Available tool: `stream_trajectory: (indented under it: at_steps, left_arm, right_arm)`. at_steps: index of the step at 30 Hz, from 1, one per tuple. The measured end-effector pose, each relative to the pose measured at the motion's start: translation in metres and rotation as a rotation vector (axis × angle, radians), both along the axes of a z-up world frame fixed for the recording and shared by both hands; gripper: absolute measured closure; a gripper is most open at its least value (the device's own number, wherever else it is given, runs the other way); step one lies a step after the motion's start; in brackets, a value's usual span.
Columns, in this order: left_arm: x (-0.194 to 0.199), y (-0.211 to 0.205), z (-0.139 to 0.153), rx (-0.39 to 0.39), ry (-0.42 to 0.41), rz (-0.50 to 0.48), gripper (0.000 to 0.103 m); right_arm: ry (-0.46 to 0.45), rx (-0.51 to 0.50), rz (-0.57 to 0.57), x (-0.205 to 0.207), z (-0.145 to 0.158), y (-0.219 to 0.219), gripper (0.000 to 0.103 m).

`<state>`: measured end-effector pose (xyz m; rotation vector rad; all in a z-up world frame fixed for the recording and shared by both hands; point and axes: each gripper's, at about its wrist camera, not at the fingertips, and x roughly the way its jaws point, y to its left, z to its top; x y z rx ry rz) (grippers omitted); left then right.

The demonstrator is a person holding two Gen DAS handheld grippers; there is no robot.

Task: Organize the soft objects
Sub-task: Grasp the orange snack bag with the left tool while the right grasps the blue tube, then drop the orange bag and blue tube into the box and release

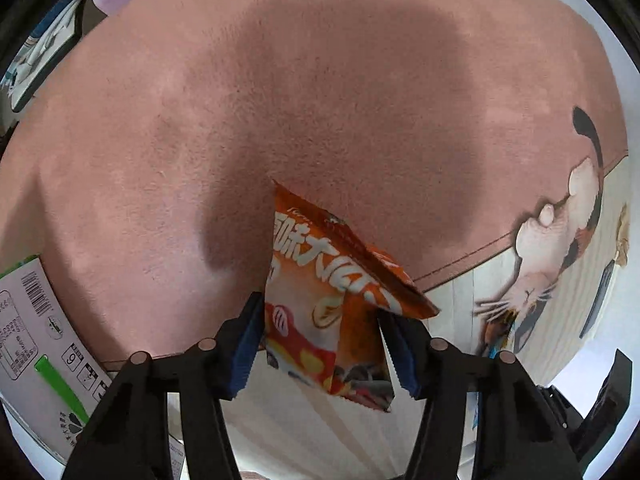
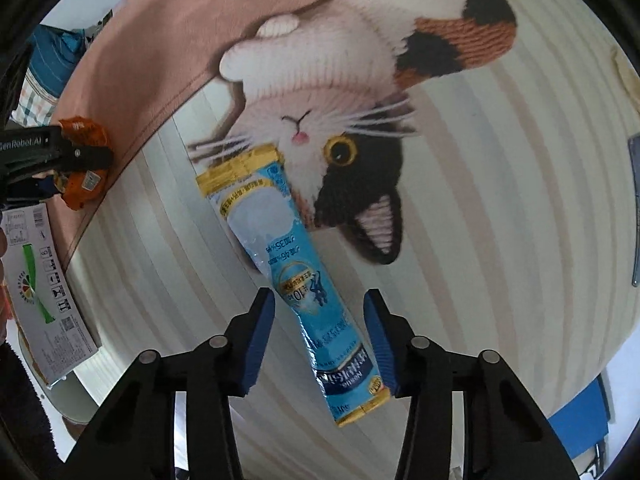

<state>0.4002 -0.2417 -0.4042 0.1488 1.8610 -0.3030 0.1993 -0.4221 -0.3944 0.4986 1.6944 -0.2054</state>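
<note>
Biggest thing here is the cat rug [image 2: 460, 208], pink plush on one part and cream stripes on the other, with a calico cat face woven in; everything below is placed relative to that rug.

Off the rug's left edge sits a white cardboard box [image 2: 44, 292] with a green stripe, barcode and handling icons (it shows in the left wrist view too, lower left).

Lying flat on the rug's striped part, just below the cat's chin, is a long blue milk powder sachet [image 2: 298, 276] with yellow ends, running diagonally. The right gripper [image 2: 320, 336] has its blue pads spread to either side of the sachet's lower half; the right pad looks like it's just at the packet's edge, the left pad is clear of it, so it's released, not squeezing.

Smaller one: an orange snack bag [image 1: 332, 304], pinched between the blue pads of the left gripper [image 1: 320, 340] and lifted off the rug, hanging over the line where pink meets stripes. Its shadow falls on the pink plush.
</note>
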Motion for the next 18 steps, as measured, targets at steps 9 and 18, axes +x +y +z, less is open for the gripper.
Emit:
stream_trajectory:
  at_steps: [9,18]
  left_arm:
    - [-0.026,-0.004,0.018,0.023,-0.092,-0.007,0.060]
    - [-0.102,0.052,0.100,-0.123,-0.210,0.048,0.061]
  right_arm:
    - [0.002,-0.054,0.057,0.001,-0.001,0.034,0.087]
    - [-0.112,0.011,0.107,-0.001,0.059,0.118,0.088]
